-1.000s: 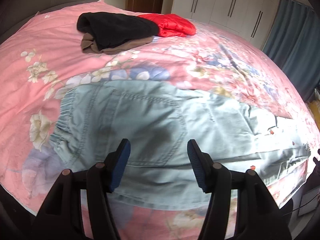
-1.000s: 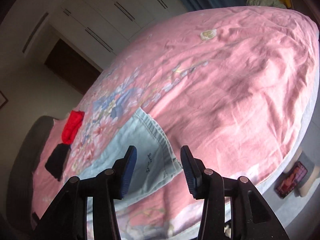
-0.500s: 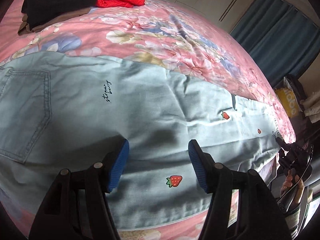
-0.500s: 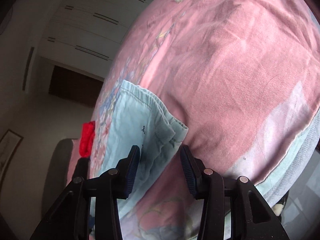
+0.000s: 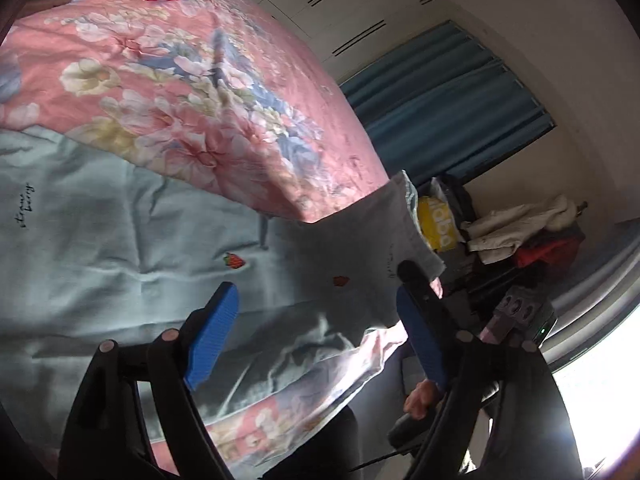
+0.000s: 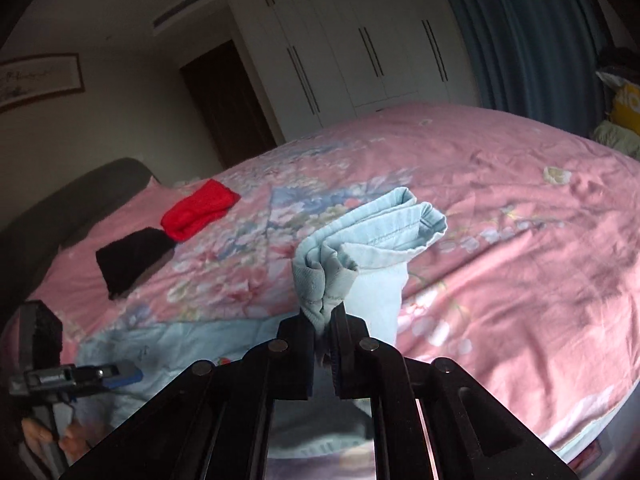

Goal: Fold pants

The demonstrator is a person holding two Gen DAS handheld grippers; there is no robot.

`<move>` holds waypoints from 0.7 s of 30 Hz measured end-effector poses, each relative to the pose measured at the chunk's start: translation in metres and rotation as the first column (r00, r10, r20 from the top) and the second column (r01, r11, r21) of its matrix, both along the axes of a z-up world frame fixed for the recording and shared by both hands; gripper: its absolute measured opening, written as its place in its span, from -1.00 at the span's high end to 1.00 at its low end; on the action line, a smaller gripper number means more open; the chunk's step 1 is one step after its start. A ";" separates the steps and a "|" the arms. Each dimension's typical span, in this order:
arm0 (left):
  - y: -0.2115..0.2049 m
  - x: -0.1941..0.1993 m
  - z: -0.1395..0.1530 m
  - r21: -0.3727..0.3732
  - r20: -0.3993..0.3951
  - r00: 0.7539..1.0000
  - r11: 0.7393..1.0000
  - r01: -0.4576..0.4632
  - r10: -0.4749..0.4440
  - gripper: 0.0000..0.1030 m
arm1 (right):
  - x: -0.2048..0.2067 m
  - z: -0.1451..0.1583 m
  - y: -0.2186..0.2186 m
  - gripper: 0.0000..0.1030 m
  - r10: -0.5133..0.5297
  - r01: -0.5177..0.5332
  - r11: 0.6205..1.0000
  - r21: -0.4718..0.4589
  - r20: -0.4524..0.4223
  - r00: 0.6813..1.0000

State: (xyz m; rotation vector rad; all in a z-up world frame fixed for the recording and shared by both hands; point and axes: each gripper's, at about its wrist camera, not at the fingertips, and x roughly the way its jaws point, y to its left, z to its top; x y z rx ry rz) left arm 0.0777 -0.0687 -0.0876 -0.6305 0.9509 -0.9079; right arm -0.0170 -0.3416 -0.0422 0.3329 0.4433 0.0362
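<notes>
Compared with a second ago, the right gripper (image 6: 323,322) has clamped onto the hem end of the pants (image 6: 372,236) and raised it off the bed, where earlier its jaws stood apart over the flat cuff; the left gripper (image 5: 320,332) has swung from the waistband toward the lower legs, and its jaws, already well apart, are opening further. In the right wrist view, the bunched pale-blue denim is pinched between the nearly closed pads, the doubled hem standing up and folding over above them. The rest of the garment lies flat on the pink floral bedspread (image 6: 520,208) to the lower left, where the left gripper (image 6: 80,376) and part of a hand (image 6: 48,440) appear at the frame edge. In the left wrist view, the blue pads (image 5: 212,332) hover above the strawberry-printed leg fabric (image 5: 120,240) without gripping it; the far leg end rises off the cover toward the right. Farther back on the bedspread lie a black garment (image 6: 132,256) and a red garment (image 6: 200,210), just beside each other. Beyond stand white wardrobes (image 6: 360,52), a dark door (image 6: 228,100) and blue curtains (image 6: 520,40).
</notes>
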 end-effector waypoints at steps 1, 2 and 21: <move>-0.005 0.003 0.001 -0.031 -0.015 1.000 0.999 0.011 -0.011 -0.58 | -0.004 0.000 0.012 0.83 0.037 -0.037 0.999 -0.037 0.011 0.999; -0.010 0.006 0.000 -0.052 -0.029 0.999 0.998 0.019 -0.020 -0.58 | -0.004 0.000 0.026 0.83 0.072 -0.070 0.995 -0.074 0.019 0.997; 0.035 0.026 -0.022 -0.008 -0.034 0.996 0.997 -0.083 0.082 0.84 | 0.002 -0.038 0.159 0.83 0.365 -0.378 0.851 -0.365 -0.107 0.925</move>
